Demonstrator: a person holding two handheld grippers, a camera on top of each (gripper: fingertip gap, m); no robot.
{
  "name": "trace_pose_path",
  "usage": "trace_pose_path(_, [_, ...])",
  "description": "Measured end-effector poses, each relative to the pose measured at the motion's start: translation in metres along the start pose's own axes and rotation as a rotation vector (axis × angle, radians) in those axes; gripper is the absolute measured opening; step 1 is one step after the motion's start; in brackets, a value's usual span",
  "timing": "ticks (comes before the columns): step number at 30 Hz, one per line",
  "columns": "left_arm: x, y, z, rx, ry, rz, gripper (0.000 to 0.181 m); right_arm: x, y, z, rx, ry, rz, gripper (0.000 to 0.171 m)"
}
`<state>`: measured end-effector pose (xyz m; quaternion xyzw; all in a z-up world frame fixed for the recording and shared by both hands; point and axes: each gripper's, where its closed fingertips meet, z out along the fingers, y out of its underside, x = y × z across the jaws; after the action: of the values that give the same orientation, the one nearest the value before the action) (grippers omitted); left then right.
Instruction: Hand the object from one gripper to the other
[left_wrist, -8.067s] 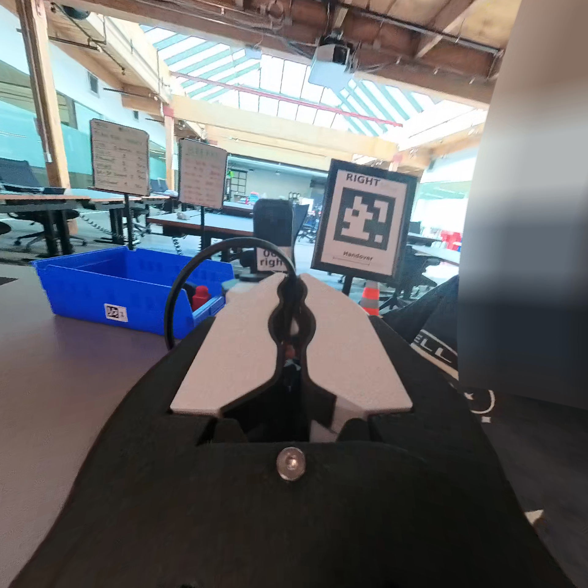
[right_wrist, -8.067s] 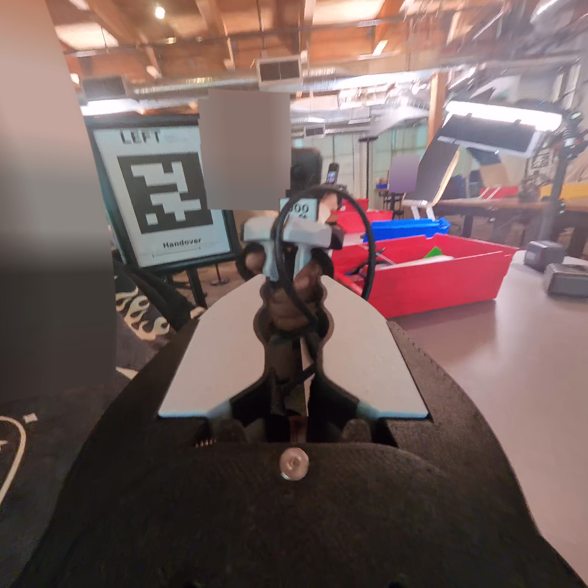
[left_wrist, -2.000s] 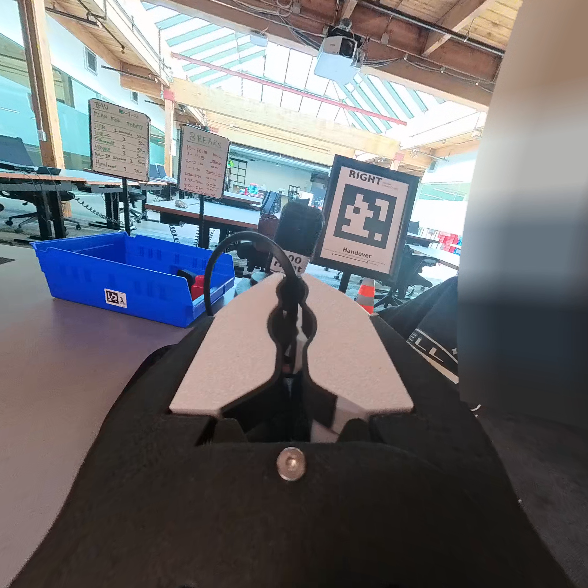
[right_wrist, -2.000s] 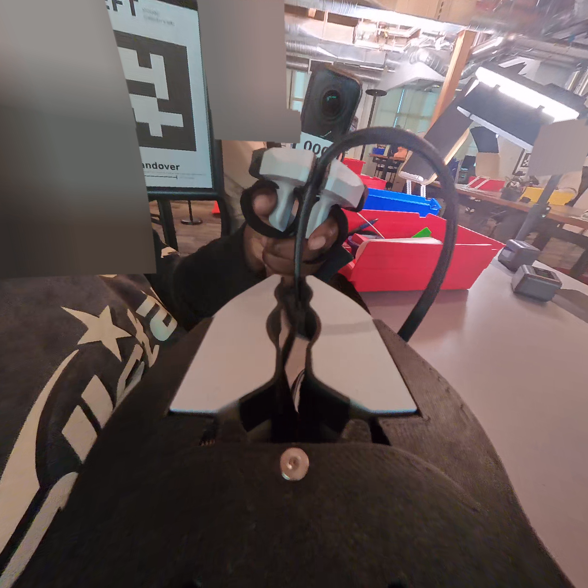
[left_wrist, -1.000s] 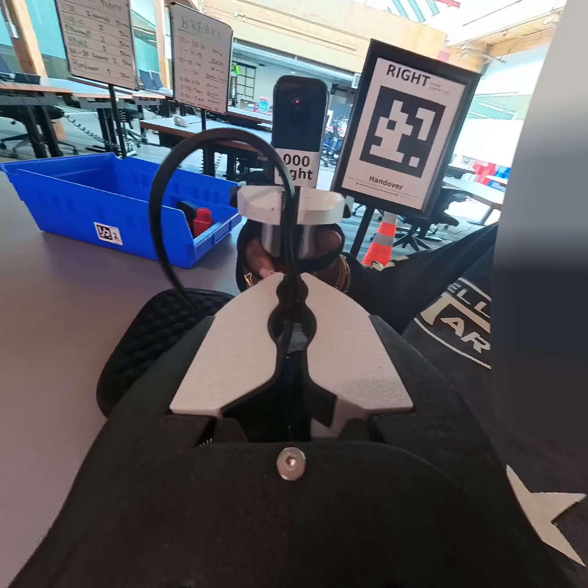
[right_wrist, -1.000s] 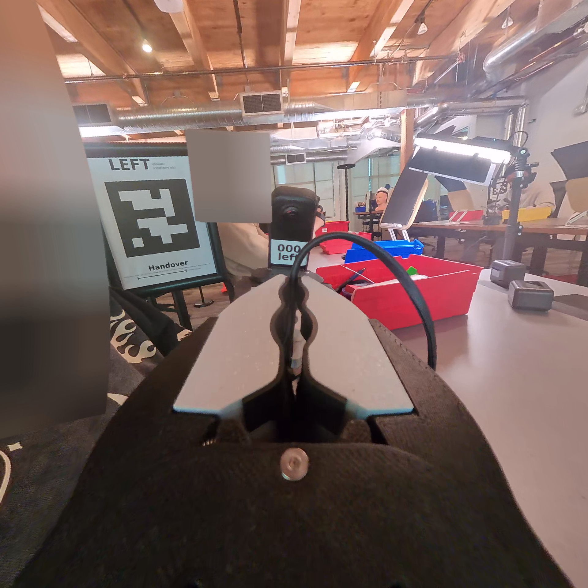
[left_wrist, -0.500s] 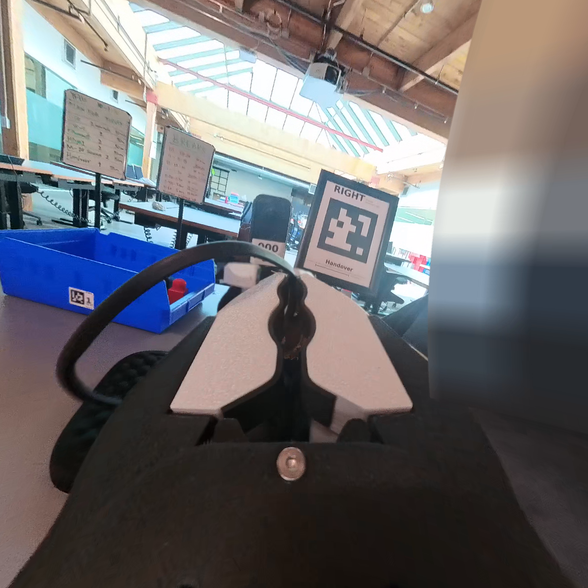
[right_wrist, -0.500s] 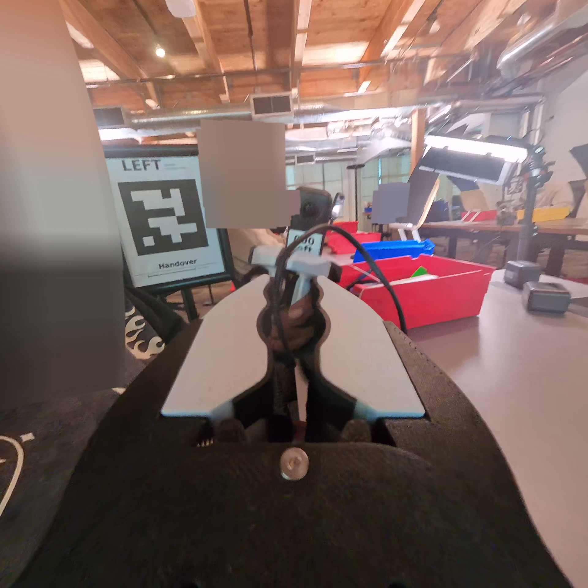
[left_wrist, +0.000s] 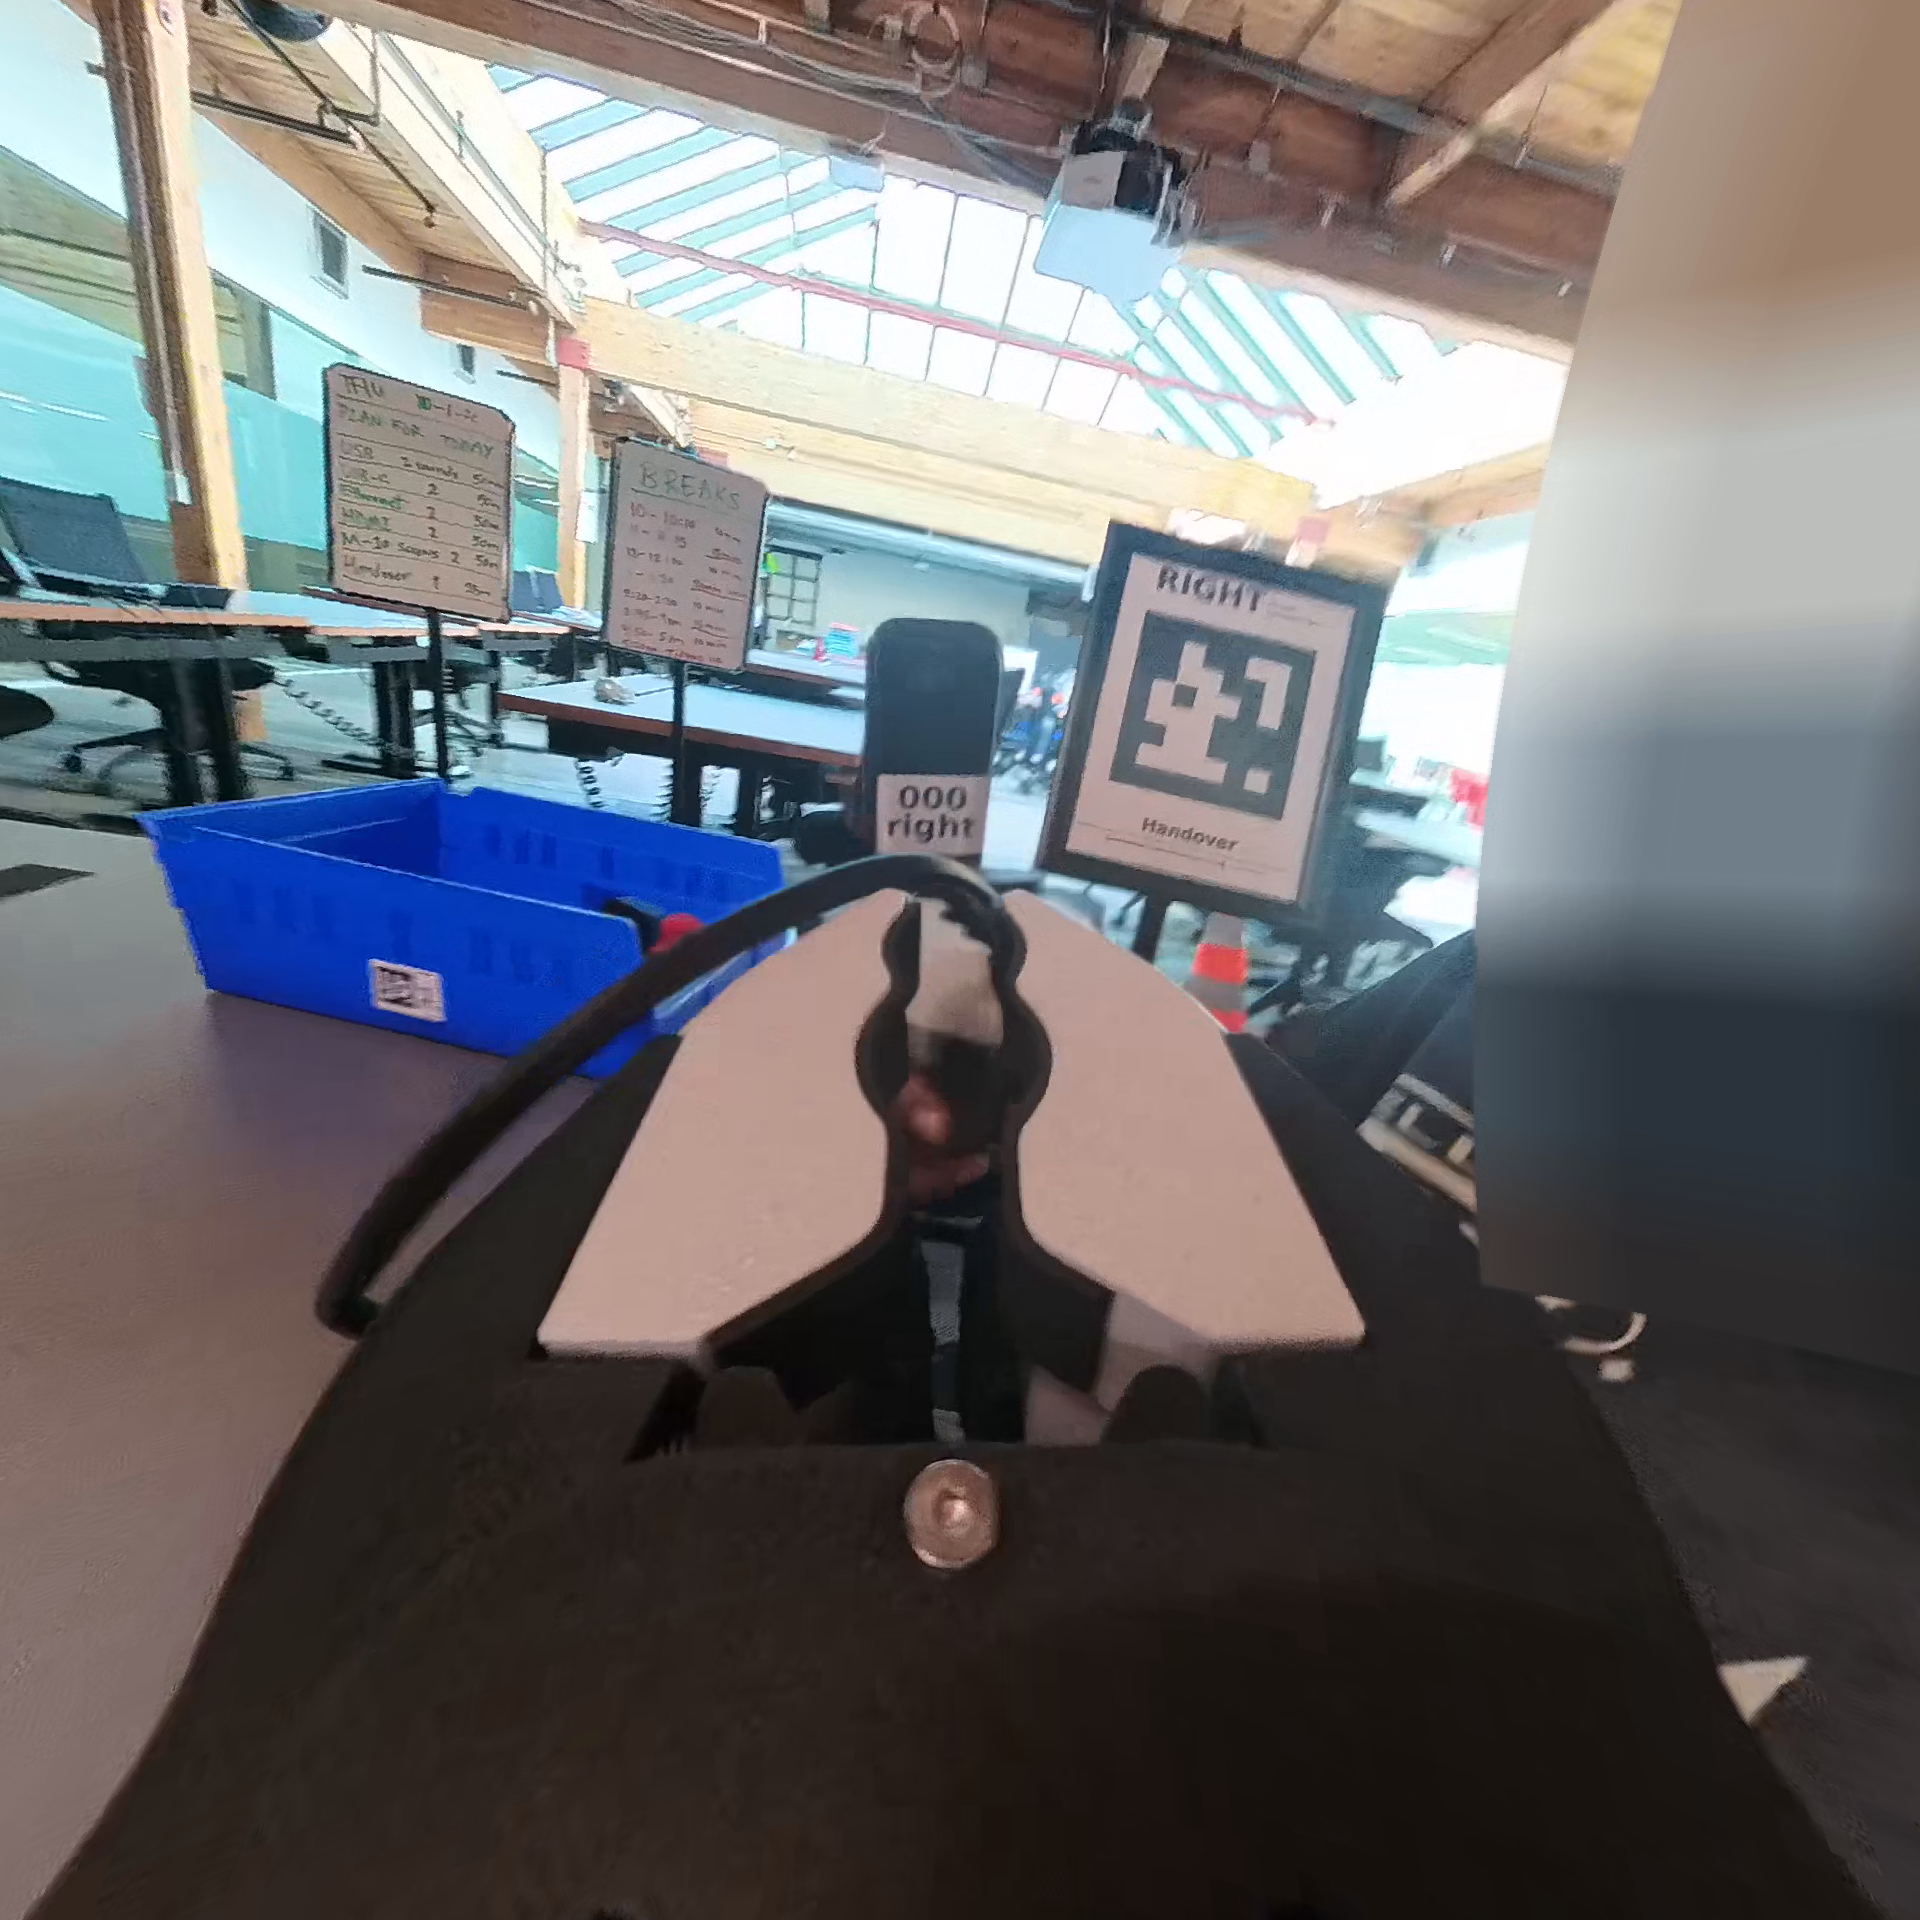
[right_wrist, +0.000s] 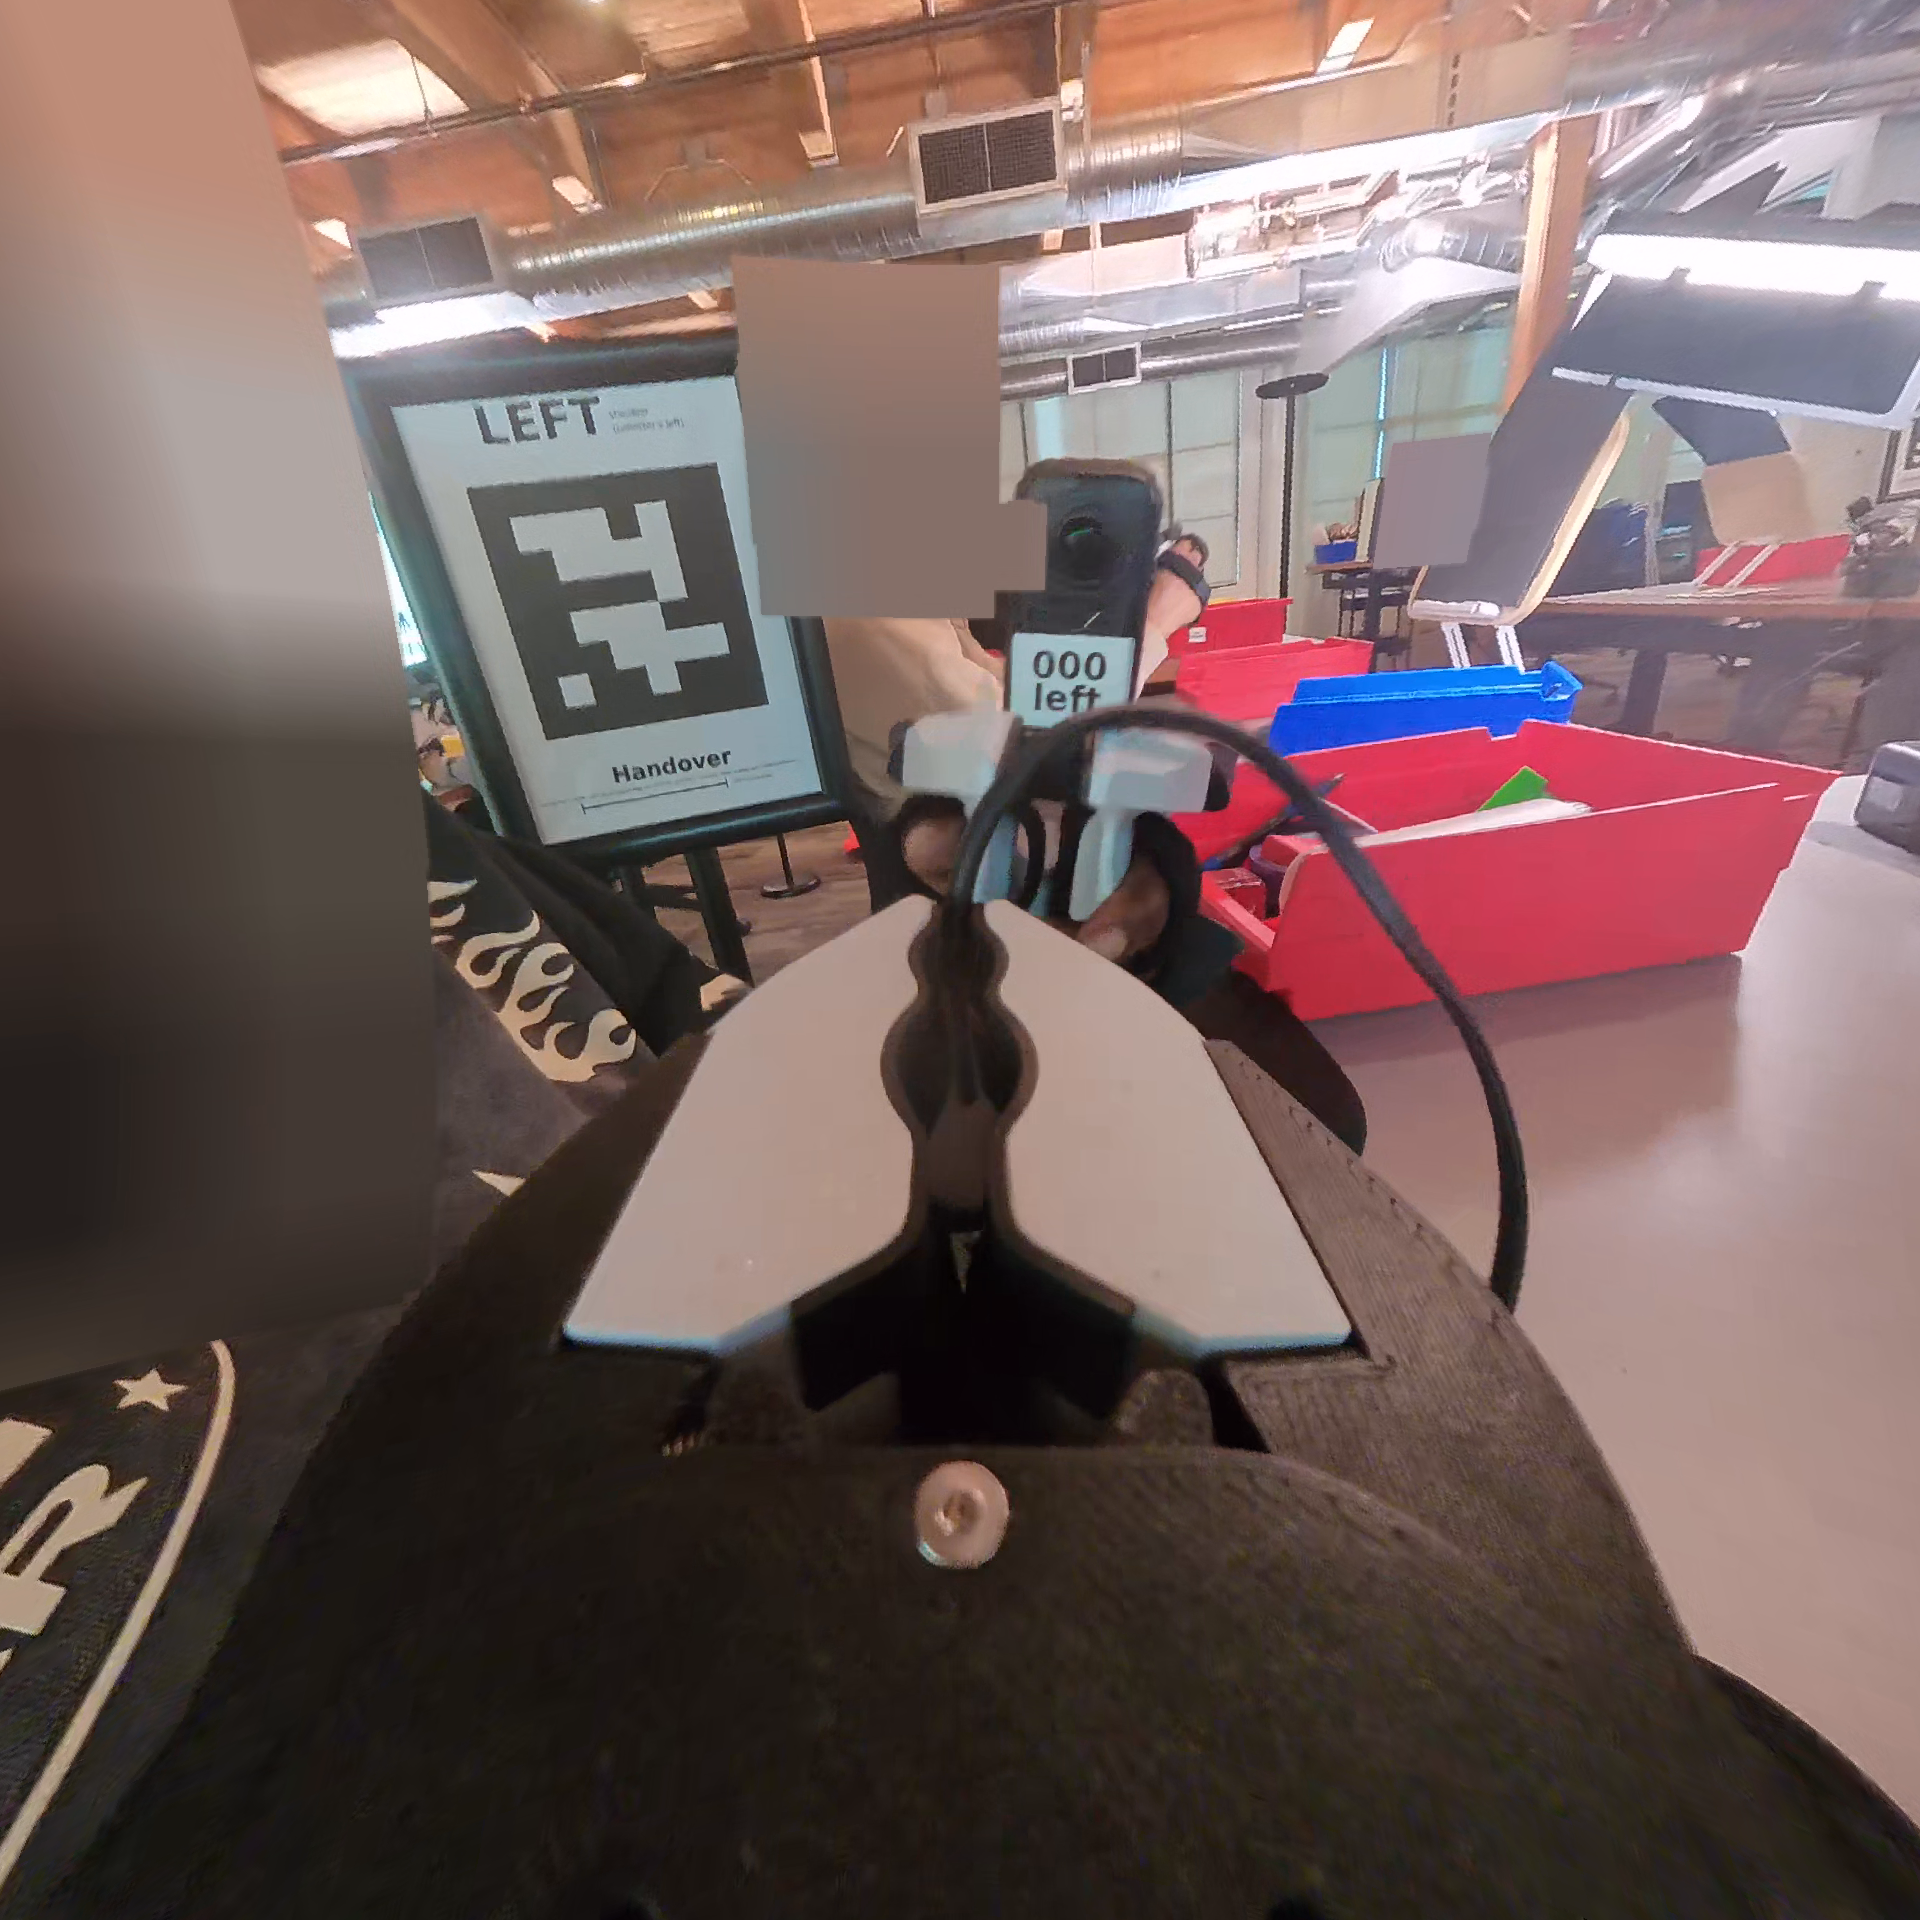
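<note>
A black cable (right_wrist: 1351, 842) loops between the two grippers above the grey table (right_wrist: 1714, 1195). My right gripper (right_wrist: 956, 920) is shut on one end of it. From there the cable arcs up between the fingers of my left gripper (right_wrist: 1049, 790), which faces it with its jaws apart, then hangs down to the right. In the left wrist view my left gripper (left_wrist: 954, 909) is open. The cable (left_wrist: 623, 1018) curves away to the left from just above its tips. A white finger of the right gripper (left_wrist: 951, 987) shows through the gap.
A blue bin (left_wrist: 416, 894) stands on the table to the left, and a red bin (right_wrist: 1558, 883) to the right with more bins behind. Framed marker signs (left_wrist: 1216, 717) (right_wrist: 613, 613) stand behind each gripper. A person's dark sleeve (right_wrist: 540, 987) is close by.
Half a second ago my left gripper was shut on the cable and my right jaws were slightly apart. Now the left jaws have opened and the right has closed on the cable.
</note>
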<state>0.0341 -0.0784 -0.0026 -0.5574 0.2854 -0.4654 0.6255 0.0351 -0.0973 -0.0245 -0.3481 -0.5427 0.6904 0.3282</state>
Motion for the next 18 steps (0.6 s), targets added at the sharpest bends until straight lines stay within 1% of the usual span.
trace_pose_path(1, [-0.002, 0.003, -0.002, -0.034, -0.024, 0.068, 0.014, 0.000, -0.004, -0.001, 0.017, 0.002, 0.015, 0.005])
trace_pose_path(4, [-0.009, 0.004, -0.006, -0.092, -0.158, 0.371, 0.015, 0.000, -0.012, -0.005, 0.046, -0.007, 0.088, 0.004])
trace_pose_path(8, [-0.007, -0.010, -0.011, -0.089, -0.344, 0.850, 0.016, 0.003, -0.011, -0.006, 0.044, -0.016, 0.170, 0.004])
trace_pose_path(10, [-0.010, -0.005, -0.008, -0.165, -0.407, 0.992, 0.020, 0.003, -0.011, -0.005, 0.045, -0.025, 0.194, 0.004])
trace_pose_path(12, [-0.014, 0.005, -0.005, -0.244, -0.428, 1.044, 0.025, 0.001, -0.009, -0.004, 0.040, -0.037, 0.209, 0.004])
trace_pose_path(13, [-0.016, 0.006, -0.003, -0.252, -0.443, 1.054, 0.025, 0.000, -0.008, -0.003, 0.032, -0.043, 0.212, 0.004])
trace_pose_path(15, [-0.020, 0.005, -0.001, -0.234, -0.480, 1.055, 0.019, -0.004, -0.006, -0.001, 0.014, -0.055, 0.212, 0.004])
trace_pose_path(18, [-0.022, 0.009, -0.001, -0.252, -0.474, 1.002, 0.011, -0.006, -0.007, 0.000, 0.023, -0.058, 0.187, 0.006])
